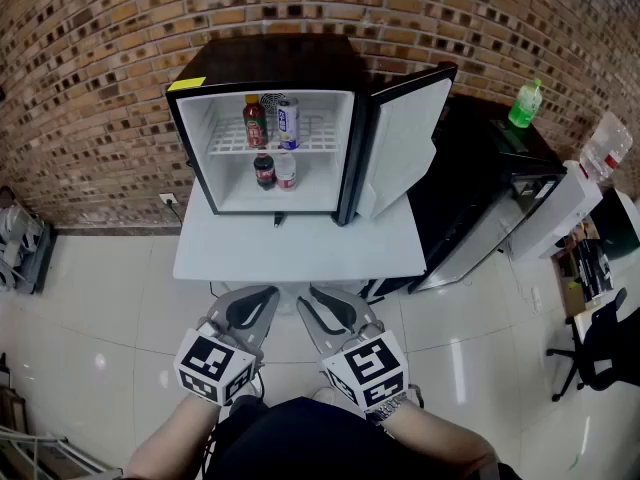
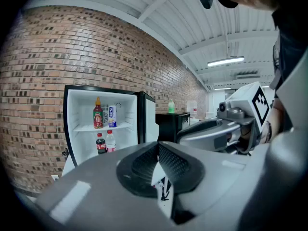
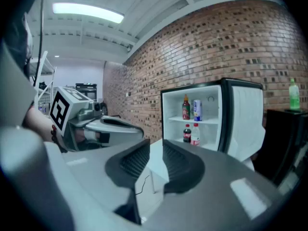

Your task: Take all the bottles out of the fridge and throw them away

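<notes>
I am holding both grippers low in front of me, side by side, well short of the white table (image 1: 300, 253) that is sitting at 12 o'clock. The left gripper (image 2: 157, 144) is keeping its fingertips pressed together with nothing between them. The right gripper (image 3: 155, 146) is showing a narrow gap between its pads, and only the table's surface is showing through it, so it is gripping nothing. On the table the mini fridge (image 1: 190, 118) is standing against the brick wall (image 1: 90, 78), with its door (image 1: 400, 148) hanging wide open toward 3 o'clock. On the wire shelf (image 1: 320, 140) a red sauce bottle (image 1: 255, 123) with a yellow cap is standing upright, and a blue and white can (image 1: 288, 123) is standing just beside it at its 3 o'clock. Below them, on the fridge floor, a dark cola bottle (image 1: 264, 171) is standing upright with a clear water bottle (image 1: 286, 171) touching or nearly touching it at its 3 o'clock. Off at 2 o'clock from the grippers, a green bottle (image 1: 525, 103) is resting on top of a black cabinet (image 1: 470, 168), well apart from the fridge.
</notes>
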`<state>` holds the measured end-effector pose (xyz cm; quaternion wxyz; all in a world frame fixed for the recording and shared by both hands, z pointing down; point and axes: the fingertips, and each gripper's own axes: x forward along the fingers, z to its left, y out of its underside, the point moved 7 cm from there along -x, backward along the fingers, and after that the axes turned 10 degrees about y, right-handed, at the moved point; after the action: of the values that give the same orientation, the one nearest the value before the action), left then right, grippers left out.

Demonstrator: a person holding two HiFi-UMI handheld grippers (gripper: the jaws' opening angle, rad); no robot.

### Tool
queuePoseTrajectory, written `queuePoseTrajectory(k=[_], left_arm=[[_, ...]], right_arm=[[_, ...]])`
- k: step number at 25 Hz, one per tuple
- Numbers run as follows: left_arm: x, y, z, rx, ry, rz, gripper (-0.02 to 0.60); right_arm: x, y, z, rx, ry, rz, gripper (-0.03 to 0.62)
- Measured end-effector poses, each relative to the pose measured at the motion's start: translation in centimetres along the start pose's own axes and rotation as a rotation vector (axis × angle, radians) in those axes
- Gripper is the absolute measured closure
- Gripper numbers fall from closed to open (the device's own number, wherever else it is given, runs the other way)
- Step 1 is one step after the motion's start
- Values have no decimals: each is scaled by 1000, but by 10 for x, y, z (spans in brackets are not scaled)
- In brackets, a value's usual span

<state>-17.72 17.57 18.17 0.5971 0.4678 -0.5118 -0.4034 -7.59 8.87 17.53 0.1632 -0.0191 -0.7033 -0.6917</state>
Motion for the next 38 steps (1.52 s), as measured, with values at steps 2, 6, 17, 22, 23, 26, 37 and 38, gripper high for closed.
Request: queuePoseTrajectory(k=[2, 6, 17, 22, 23, 26, 37, 38], left_arm=[[2, 1, 1, 1, 2, 5, 578], [6, 1, 9, 6, 4, 8, 578], [25, -14, 80, 19, 53, -19, 578], [34, -25, 133, 36, 83, -27, 578], [36, -27, 144, 37, 87, -29, 578], [42, -32, 175, 39, 99, -30, 578], [49, -27, 242, 37, 145, -7, 578], [49, -25, 246, 33, 144, -4, 578]], right_arm=[[2, 1, -3, 4, 5, 3, 515], [11, 1, -10, 0, 21, 4, 486], [87, -46, -47, -25, 168, -4, 388], [147, -72, -68, -36, 246, -1, 382], [159, -77, -73, -38, 262, 1, 382], [195, -89, -90, -40, 318, 11, 363], [310, -87, -152, -25, 472, 143, 321], [318, -86, -156, -25, 477, 153, 310]])
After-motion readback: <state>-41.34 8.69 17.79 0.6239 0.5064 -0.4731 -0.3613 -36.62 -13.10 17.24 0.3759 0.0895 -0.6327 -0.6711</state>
